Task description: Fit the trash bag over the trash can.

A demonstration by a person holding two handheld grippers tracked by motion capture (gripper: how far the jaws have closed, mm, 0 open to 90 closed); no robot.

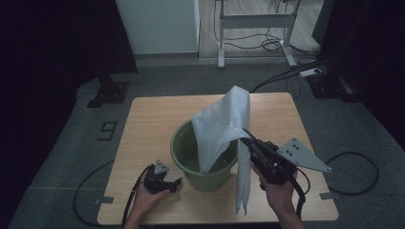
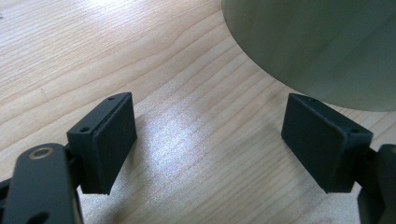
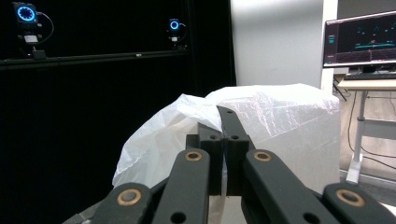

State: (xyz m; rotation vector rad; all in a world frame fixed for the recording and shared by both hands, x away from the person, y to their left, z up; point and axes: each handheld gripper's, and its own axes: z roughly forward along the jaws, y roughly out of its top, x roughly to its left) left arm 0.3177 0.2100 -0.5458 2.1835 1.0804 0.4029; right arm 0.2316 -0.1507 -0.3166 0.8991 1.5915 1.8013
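In the high view, a green bucket (image 1: 203, 155) stands at the middle of the wooden surface (image 1: 148, 124), and a white plastic bag (image 1: 224, 126) rises above it, one part hanging into the bucket and another strip dropping outside its rim at lower centre. The right gripper (image 1: 248, 138), at lower right of the frame, has its fingers clamped on the bag's edge. The right gripper view shows that grip close up: the two black fingers (image 3: 212, 144) are pressed together with the thin film (image 3: 280, 116) pinched between them, the bag billowing behind. The left gripper (image 1: 176, 182) rests at lower left just beside the bucket. The left gripper view shows its fingers (image 2: 109, 140) spread wide with nothing between them, bare wood below and the bucket's wall (image 2: 317, 46) at upper right.
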